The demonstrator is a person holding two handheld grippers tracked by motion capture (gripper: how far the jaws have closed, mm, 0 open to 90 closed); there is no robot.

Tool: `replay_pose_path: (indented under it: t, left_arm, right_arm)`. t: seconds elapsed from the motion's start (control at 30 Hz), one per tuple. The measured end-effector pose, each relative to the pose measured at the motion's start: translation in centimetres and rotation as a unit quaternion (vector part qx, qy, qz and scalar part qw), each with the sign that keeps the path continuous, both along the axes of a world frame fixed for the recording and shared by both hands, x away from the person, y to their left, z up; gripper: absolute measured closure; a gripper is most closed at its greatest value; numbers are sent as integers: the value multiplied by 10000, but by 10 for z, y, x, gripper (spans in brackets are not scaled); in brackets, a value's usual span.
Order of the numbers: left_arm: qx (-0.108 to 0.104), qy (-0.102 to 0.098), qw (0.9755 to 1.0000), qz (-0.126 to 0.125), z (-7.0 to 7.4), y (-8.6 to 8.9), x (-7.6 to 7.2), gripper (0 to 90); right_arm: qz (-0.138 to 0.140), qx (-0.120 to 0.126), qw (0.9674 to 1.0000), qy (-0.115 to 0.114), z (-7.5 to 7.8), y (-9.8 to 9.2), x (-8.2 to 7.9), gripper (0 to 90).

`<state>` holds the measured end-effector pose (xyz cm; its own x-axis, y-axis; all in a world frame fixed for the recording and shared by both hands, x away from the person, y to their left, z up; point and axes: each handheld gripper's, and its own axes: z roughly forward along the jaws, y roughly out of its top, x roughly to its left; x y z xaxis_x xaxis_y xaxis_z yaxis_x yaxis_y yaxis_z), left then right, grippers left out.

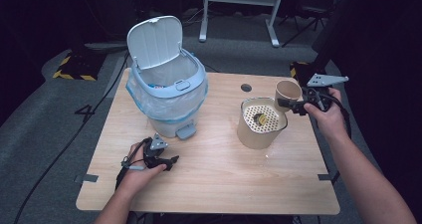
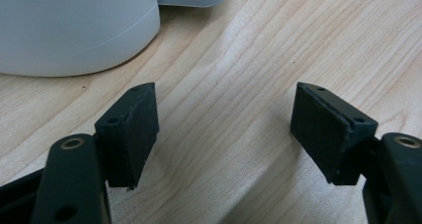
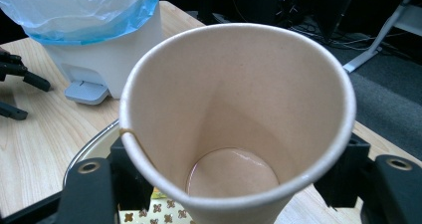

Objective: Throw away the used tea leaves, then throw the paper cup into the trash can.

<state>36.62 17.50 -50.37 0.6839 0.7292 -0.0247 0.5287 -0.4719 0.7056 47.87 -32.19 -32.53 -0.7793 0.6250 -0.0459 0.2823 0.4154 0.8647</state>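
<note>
A paper cup [image 1: 287, 91], gripped across its sides by the right gripper [image 1: 291, 104], tilts over the perforated strainer tub [image 1: 260, 123] near the table's [image 1: 214, 184] right edge, mouth angled up toward the far left, base low. No writing is legible. The left gripper [image 1: 169, 161] rests empty, jaws wide, beside the open pedal bin [image 1: 166, 92].

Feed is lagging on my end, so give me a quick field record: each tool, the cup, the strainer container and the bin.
left tool: open, nothing between its pads, low over the table near the bin's base
right tool: shut on the paper cup
paper cup: tipped over the strainer container, a little liquid at its bottom
bin: lid up, blue liner fitted
</note>
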Motion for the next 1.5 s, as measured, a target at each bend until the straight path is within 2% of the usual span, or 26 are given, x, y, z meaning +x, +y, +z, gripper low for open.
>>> replay_pose_path:
  t: [0.23,0.57,0.63,0.73,0.9,1.23,1.5]
  left_arm:
    - [22,-15,10000,20,0,0,0,273]
    - [14,10,10000,33,0,0,-1,272]
    - [7,-5,10000,-65,0,4,-1,274]
    - [-11,8,10000,14,0,13,1,280]
    - [12,-13,10000,71,0,16,1,280]
    - [11,-14,10000,75,0,16,1,280]
    - [3,-14,10000,79,0,16,1,280]
  right_arm:
    - [113,-43,9999,-73,3,4,-2,309]
    - [316,-29,9994,-130,12,14,2,307]
    - [364,-59,9992,-156,15,18,3,307]
    - [407,-185,9987,-259,21,26,4,305]
    - [563,-127,9980,-250,32,40,9,304]
    - [765,38,9965,-344,62,67,22,304]
    - [944,268,9944,-397,79,88,32,304]
